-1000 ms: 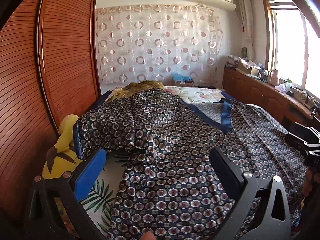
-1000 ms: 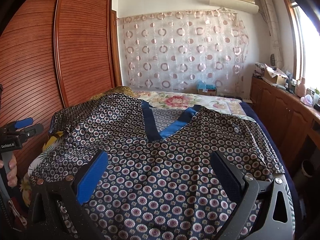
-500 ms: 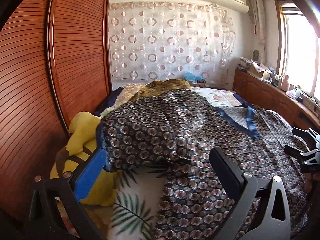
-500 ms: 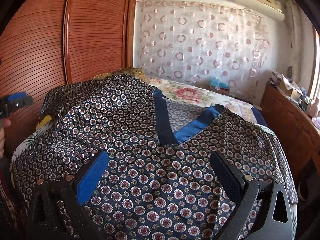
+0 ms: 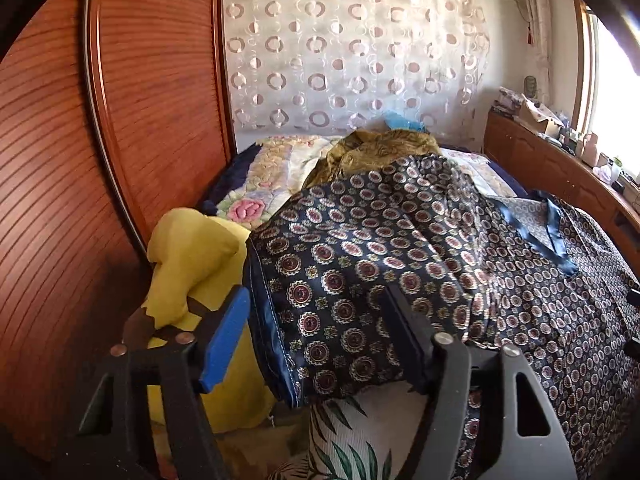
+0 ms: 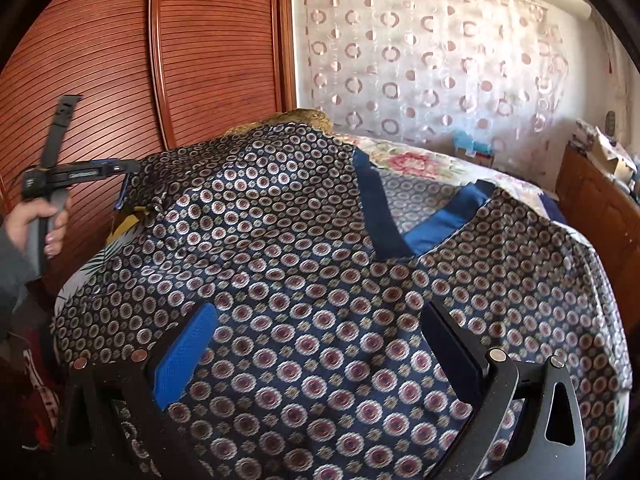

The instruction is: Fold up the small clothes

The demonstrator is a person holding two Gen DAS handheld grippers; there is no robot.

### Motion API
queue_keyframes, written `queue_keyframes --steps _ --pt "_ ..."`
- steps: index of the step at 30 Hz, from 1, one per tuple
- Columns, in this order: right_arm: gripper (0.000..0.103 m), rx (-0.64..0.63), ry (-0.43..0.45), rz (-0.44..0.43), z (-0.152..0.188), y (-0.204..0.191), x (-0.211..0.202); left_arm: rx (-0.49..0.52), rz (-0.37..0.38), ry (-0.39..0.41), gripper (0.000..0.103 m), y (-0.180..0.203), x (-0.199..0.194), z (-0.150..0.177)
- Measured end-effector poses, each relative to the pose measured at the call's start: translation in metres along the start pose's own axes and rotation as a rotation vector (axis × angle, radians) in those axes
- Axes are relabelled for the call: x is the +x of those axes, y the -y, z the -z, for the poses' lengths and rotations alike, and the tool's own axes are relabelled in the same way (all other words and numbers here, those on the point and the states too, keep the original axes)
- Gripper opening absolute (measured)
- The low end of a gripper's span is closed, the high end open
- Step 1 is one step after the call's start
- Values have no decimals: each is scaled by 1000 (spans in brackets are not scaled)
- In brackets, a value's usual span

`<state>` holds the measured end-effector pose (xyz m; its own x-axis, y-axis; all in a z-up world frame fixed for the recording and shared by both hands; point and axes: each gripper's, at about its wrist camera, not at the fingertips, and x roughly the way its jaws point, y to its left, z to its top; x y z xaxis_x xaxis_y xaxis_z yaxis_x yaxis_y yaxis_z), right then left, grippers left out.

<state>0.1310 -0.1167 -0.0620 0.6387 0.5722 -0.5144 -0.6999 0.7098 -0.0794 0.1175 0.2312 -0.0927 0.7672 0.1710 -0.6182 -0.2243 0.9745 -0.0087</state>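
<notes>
The patterned navy garment (image 6: 320,280) is lying spread across the bed (image 6: 420,160), filling the middle and lower part of the right wrist view, its plain blue V-neck trim sitting right of centre. In the left wrist view the left gripper (image 5: 316,332) is straddling the garment's sleeve end at lower centre — its jaws have just been closing, the hemmed cuff is lying between them, yet the pads are not visibly pressing on the cloth. A yellow cushion (image 5: 192,256) is sitting just left of that cuff, against the wooden wardrobe door (image 5: 152,92). A crumpled gold fabric (image 5: 380,148) is lying beyond the garment, toward the circle-patterned curtain (image 5: 352,52).

In the right wrist view the right gripper (image 6: 320,336) is hovering over the garment's lower body with its jaws standing wide apart — nothing clamped. At the left edge of that frame a hand (image 6: 44,220) is holding the left gripper's handle, its tip reaching the sleeve.
</notes>
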Motion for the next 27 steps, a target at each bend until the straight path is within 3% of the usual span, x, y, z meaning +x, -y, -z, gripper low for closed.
queue_keyframes --steps 4,7,16,17,19,21,27 --pt "102 13 13 -17 4 -3 -3 -48 16 -35 65 -13 10 7" --pt "102 23 17 -29 6 -2 -4 -70 49 -55 51 -19 13 15" --pt "102 47 24 -43 8 0 -8 -83 64 -78 49 -21 16 29" --pt "102 49 23 -44 8 1 -8 -89 71 -80 45 -23 16 31" --pt "102 51 20 -45 8 1 -7 -99 89 -81 21 -27 15 33" --pt "102 51 19 -43 8 1 -7 -105 104 -64 8 -29 9 31" --pt "102 59 23 -43 7 2 -6 -65 150 -12 3 -17 -17 7"
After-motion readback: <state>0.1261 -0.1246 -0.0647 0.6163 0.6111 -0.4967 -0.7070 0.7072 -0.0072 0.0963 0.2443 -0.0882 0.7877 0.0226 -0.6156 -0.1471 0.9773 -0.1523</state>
